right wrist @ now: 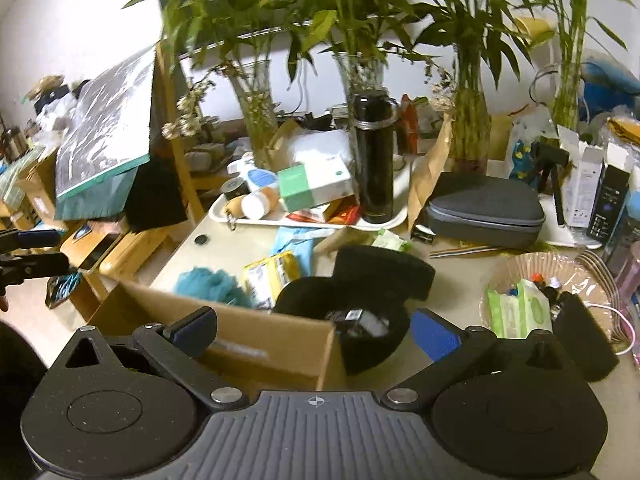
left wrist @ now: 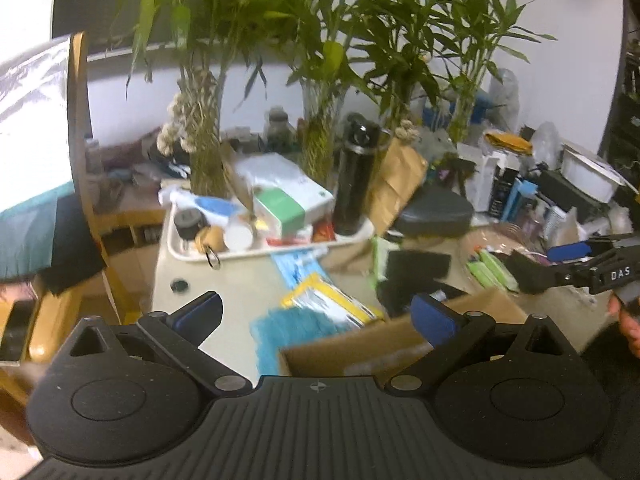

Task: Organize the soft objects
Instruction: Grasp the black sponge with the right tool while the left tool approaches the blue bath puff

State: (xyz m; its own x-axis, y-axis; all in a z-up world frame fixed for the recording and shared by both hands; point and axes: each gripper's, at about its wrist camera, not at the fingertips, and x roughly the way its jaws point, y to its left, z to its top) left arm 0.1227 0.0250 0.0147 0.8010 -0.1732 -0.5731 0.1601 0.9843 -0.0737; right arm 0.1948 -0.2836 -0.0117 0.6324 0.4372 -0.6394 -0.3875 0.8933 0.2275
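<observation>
Right wrist view: teal fluffy cloth [right wrist: 208,282] lying on the cream tabletop [right wrist: 224,232] just behind the far wall of the open cardboard box [right wrist: 224,332], touching or nearly touching a yellow-edged packet [right wrist: 270,276] on its right. Probably very light, limp and shaggy, likely to droop and trail once lifted; best pinched at a bunched fold near the middle rather than at a thin edge, so the pile fills the pads and nothing drags over the box wall. Beside the box, a black fabric cap [right wrist: 360,320] with something small and boxy resting inside it, also soft, floppy at the crown, stiffer perhaps at the brim; contents liable to spill if tipped. Further back, a pale blue soft item [right wrist: 294,242], blurred, then a white tray [right wrist: 384,222] carrying a black flask [right wrist: 374,160] and a green-and-white carton [right wrist: 316,186], then glass vases of bamboo [right wrist: 256,120]. Right gripper [right wrist: 316,332] spread wide, empty, above the box corner and cap. Left gripper [left wrist: 318,314] likewise spread and empty, over the box [left wrist: 360,344] with the cloth [left wrist: 280,332] between its fingers in view.
</observation>
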